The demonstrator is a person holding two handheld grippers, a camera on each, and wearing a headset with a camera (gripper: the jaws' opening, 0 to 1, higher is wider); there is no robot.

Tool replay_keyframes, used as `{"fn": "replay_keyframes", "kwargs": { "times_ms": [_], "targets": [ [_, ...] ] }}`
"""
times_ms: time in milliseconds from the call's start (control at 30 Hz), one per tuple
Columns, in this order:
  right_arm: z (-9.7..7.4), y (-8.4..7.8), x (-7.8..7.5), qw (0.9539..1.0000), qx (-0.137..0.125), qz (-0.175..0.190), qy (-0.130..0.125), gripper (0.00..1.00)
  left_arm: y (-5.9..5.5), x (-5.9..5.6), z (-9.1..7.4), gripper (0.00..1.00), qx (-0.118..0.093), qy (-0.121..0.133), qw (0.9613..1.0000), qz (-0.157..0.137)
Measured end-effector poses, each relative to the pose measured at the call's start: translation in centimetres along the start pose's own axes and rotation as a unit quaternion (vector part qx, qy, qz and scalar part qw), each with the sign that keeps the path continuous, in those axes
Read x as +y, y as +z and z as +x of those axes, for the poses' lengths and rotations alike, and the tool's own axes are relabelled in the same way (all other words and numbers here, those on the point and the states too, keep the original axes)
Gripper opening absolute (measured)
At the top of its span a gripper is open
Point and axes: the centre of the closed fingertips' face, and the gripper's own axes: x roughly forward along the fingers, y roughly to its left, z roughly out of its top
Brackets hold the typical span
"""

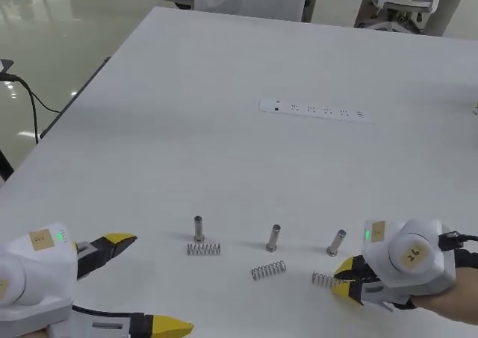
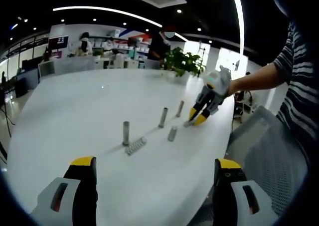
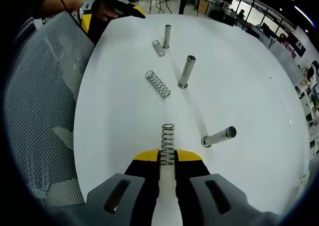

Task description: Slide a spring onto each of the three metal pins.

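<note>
Right gripper (image 3: pixel 168 158), nearest: jaws closed almost fully, pinching the held spring (image 3: pixel 168 136) by its near end. Its long axis runs straight ahead along the jaws, free end pointing away, low over the white table (image 3: pixel 114 136); can't tell if it touches the top.

Head view: right gripper (image 1: pixel 342 278) at front right, the held spring (image 1: pixel 323 280) pointing left, just in front of the right pin (image 1: pixel 337 241).

Left gripper (image 1: pixel 146 282) at front left: jaws spread wide, gripping nothing.

Middle spring (image 1: pixel 269 270) lies flat, slightly slanted, in front of the middle pin (image 1: pixel 274 237). Left spring (image 1: pixel 203 249) lies flat along the row, just in front of the left pin (image 1: pixel 198 228).

The three pins stand upright in a row across the table, all bare.

Far side: white power strip (image 1: pixel 314 110) lying crosswise
</note>
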Motion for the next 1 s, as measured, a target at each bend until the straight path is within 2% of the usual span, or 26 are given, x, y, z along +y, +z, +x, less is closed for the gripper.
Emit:
{"fn": "replay_keyframes", "kwargs": {
  "times_ms": [367,633,767,933,1000],
  "targets": [
    [-0.8,0.7,0.1,0.9997,-0.011,-0.018,-0.01,0.08,0.3,-0.4,0.2,0.94,0.001,-0.008,0.9999,0.008],
    [-1.8,1.9,0.6,0.9989,-0.021,-0.04,-0.012,0.08,0.6,-1.2,0.8,0.92,0.008,-0.034,0.9991,0.025],
    [-2.3,2.7,0.8,0.998,-0.024,-0.058,-0.011,0.08,0.9,-1.5,1.1,0.9,0.005,-0.054,0.9983,0.02],
    [-2.8,3.9,1.2,0.9966,-0.031,-0.076,-0.008,0.08,1.0,-2.4,1.5,0.77,0.012,-0.087,0.9958,0.023],
    [-3.0,4.3,1.3,0.996,-0.035,-0.082,-0.007,0.08,1.2,-2.6,1.7,0.77,0.01,-0.089,0.9956,0.027]
  ]
}}
